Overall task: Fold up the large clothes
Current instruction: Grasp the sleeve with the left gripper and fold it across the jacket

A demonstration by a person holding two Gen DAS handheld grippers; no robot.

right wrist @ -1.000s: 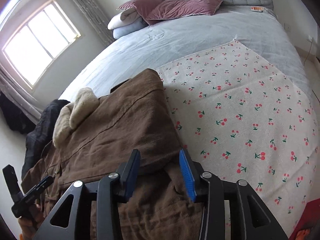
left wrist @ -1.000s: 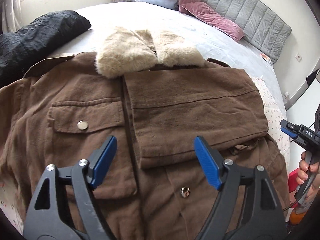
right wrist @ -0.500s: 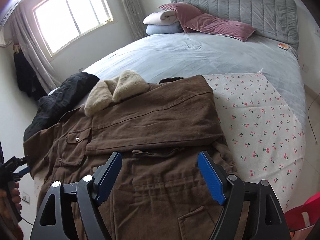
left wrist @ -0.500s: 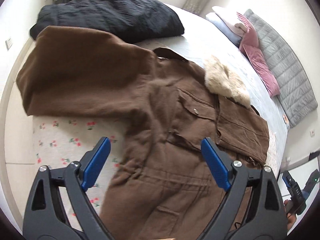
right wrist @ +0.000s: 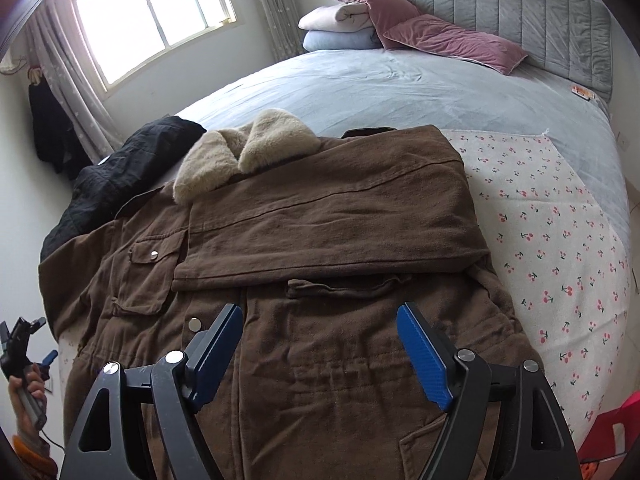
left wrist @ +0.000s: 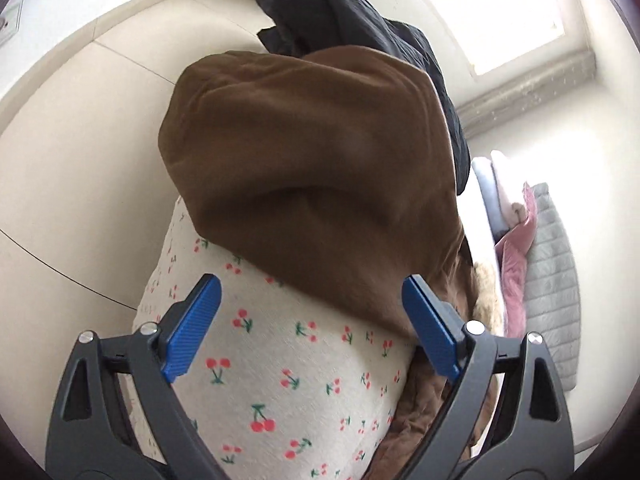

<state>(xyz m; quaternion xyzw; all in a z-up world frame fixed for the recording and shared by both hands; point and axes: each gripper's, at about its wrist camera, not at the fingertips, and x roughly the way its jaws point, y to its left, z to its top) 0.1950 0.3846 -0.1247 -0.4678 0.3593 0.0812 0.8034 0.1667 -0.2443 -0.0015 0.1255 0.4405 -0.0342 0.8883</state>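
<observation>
A large brown coat (right wrist: 320, 240) with a beige fur collar (right wrist: 244, 152) lies front up on a cherry-print sheet (right wrist: 552, 240) on the bed. Its right sleeve is folded across the chest. Its left sleeve (left wrist: 312, 168) hangs over the bed's side in the left wrist view. My left gripper (left wrist: 312, 320) is open and empty, just short of that sleeve, above the cherry-print sheet (left wrist: 280, 380). My right gripper (right wrist: 320, 344) is open and empty above the coat's lower front. The left gripper also shows in the right wrist view (right wrist: 20, 344), held in a hand.
A black jacket (right wrist: 120, 168) lies beside the coat near the window side. Pillows (right wrist: 440, 36) and folded blankets (right wrist: 340, 28) sit by the grey headboard (right wrist: 520, 16). A red object (right wrist: 612, 432) is at the bed's lower right. Pale floor tiles (left wrist: 80, 160) lie beside the bed.
My left gripper has swung left off the coat's front to the hanging left sleeve at the bed's side. My right gripper opened and drew back from the folded sleeve.
</observation>
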